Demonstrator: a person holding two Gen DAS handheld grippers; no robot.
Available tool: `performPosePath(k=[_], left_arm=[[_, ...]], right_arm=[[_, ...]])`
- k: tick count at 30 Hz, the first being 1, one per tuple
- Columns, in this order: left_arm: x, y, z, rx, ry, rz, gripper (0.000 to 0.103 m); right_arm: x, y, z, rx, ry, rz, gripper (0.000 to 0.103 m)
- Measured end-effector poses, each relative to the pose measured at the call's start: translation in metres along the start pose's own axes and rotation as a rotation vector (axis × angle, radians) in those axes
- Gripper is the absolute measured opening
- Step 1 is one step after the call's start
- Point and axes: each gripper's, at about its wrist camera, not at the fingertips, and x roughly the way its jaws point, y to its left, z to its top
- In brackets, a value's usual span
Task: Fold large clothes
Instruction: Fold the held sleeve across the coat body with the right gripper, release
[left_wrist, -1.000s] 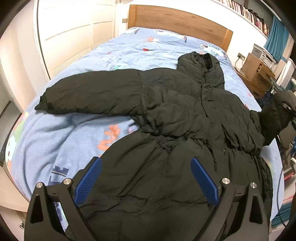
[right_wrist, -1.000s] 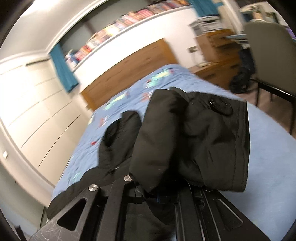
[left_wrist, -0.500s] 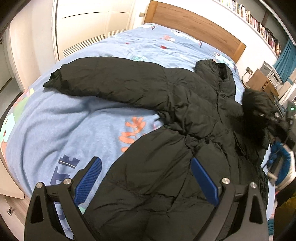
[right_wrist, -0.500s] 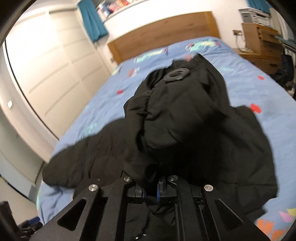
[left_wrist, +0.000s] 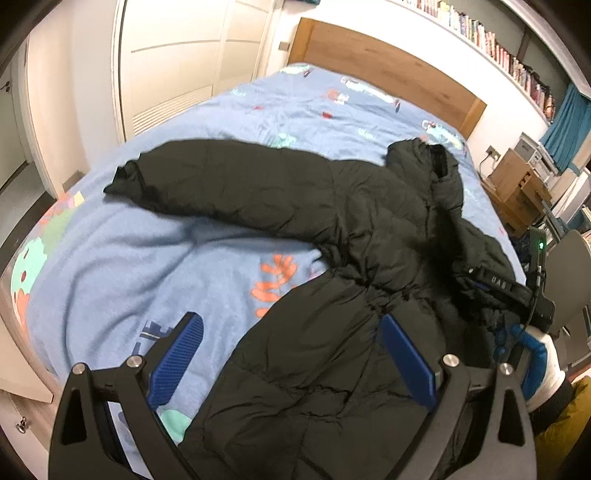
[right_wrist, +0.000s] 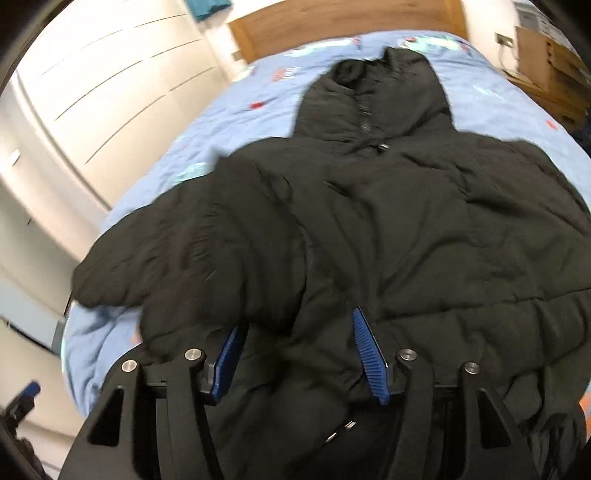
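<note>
The right sleeve (right_wrist: 207, 258) seems just laid across the coat (left_wrist: 332, 332) on the bed (left_wrist: 147, 266), so the first fold looks done. Right gripper (right_wrist: 299, 354): jaws spread, fabric bunched between them but unpinched. Left gripper (left_wrist: 291, 365): jaws spread above the hem. Next, probably, the left sleeve (left_wrist: 221, 184), well ahead-left of those jaws.

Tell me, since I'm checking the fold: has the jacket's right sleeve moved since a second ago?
Yes. The right sleeve went from hanging off the bed's edge to lying across the jacket's front, toward the wardrobe; the right gripper has opened.
</note>
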Motion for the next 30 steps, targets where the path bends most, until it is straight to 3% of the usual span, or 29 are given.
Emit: performPosePath(k=[5,10,14,23,30], left_arm=[[-0.011,-0.030,0.003,0.064,-0.008,-0.032,0.098],[-0.006,-0.085,0.009,0.172,0.006,-0.059,0.098],[0.014,-0.132,0.016,0.228,0.028,-0.066,0.098],[0.114,-0.268,0.046,0.364,0.084,-0.117,0.098],[0.209,-0.323,0.058,0.353,0.158,-0.152,0.098]], right_arm=[[-0.037,0.019,-0.007,-0.048,-0.048,0.034,0.058],[-0.084,-0.020,-0.005,-0.011,-0.123,-0.025,0.058],[-0.111,-0.060,-0.004,0.007,-0.156,-0.130,0.058],[-0.109,-0.133,0.022,0.043,-0.191,-0.223,0.058],[-0.065,-0.163,0.038,0.047,-0.155,-0.219,0.058]])
